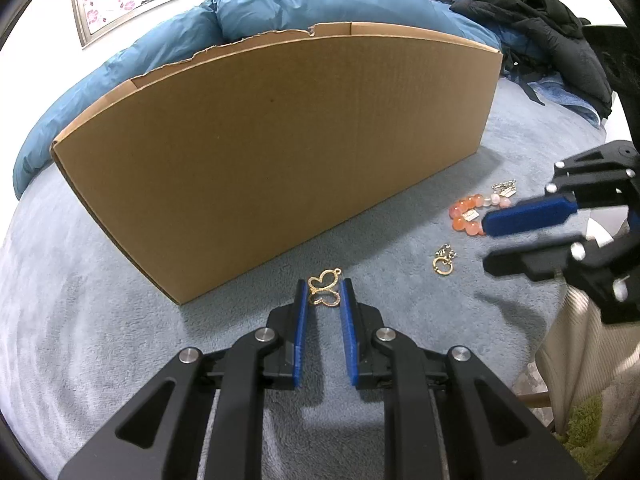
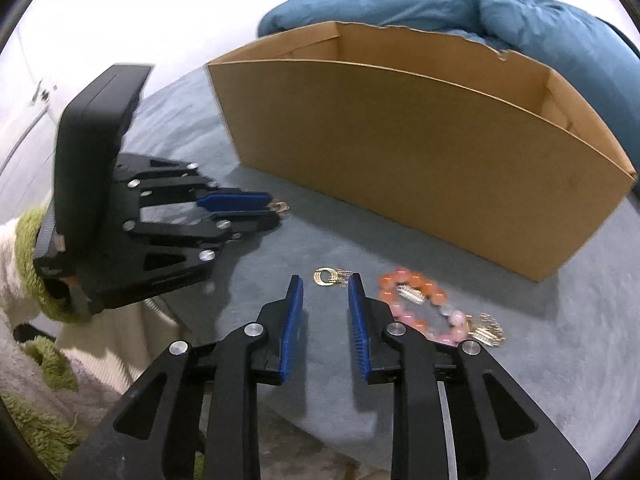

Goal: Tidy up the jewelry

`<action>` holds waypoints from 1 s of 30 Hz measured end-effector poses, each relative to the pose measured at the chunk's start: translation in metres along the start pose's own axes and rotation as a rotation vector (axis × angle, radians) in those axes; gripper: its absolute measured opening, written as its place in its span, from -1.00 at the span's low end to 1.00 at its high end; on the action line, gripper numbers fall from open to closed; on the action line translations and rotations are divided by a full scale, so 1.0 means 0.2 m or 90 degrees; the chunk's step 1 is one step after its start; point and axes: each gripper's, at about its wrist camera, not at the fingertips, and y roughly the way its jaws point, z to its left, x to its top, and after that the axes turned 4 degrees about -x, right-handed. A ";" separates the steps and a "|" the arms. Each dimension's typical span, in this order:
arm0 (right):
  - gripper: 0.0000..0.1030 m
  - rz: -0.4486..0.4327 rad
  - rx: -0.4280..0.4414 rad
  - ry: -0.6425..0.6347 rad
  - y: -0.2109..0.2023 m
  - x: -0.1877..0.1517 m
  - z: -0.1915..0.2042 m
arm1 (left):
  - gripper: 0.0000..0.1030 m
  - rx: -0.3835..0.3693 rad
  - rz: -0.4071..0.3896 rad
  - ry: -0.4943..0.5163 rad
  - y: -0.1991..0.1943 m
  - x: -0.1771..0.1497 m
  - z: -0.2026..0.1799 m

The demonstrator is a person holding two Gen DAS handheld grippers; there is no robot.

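Left tool (image 1: pixel 324 294): we hold it low over the grey bed cover (image 1: pixel 100 320), its blue fingers (image 1: pixel 301 320) clamped on the gold butterfly pendant (image 1: pixel 325 290), which sits at the near foot of the cardboard box (image 1: pixel 280 152).

Right tool (image 2: pixel 325 292): fingers apart, nothing between the pads; the gold hoop earrings (image 2: pixel 330 276) lie just beyond its tips.

Bead bracelet (image 2: pixel 416 300), orange and pink, lies right of the hoops with a small silver clasp (image 2: pixel 411 293) on it; further small metal pieces (image 2: pixel 486 332) lie at its near right end.

Handling, as we judge it: all pieces are light, small and hard. The pendant is thin openwork, likely to slip or twist, so we grip across its flat wings. The hoops suit a pinch across the stacked rings. The bracelet will flop; take it across the beads, not by the clasp.

Box stands open-topped, far side of the jewelry.
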 end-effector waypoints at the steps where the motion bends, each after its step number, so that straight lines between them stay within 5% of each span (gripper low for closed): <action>1: -0.55 0.000 -0.006 0.007 0.00 0.00 -0.02 | -0.71 0.000 0.000 0.000 0.00 0.00 0.00; 24: -0.95 0.068 0.000 -0.017 0.24 0.08 -0.02 | -0.71 0.000 -0.001 -0.001 0.00 0.00 0.00; 30: -0.97 0.035 0.015 0.018 0.13 0.09 -0.06 | -0.71 0.002 -0.005 -0.004 0.00 0.00 0.00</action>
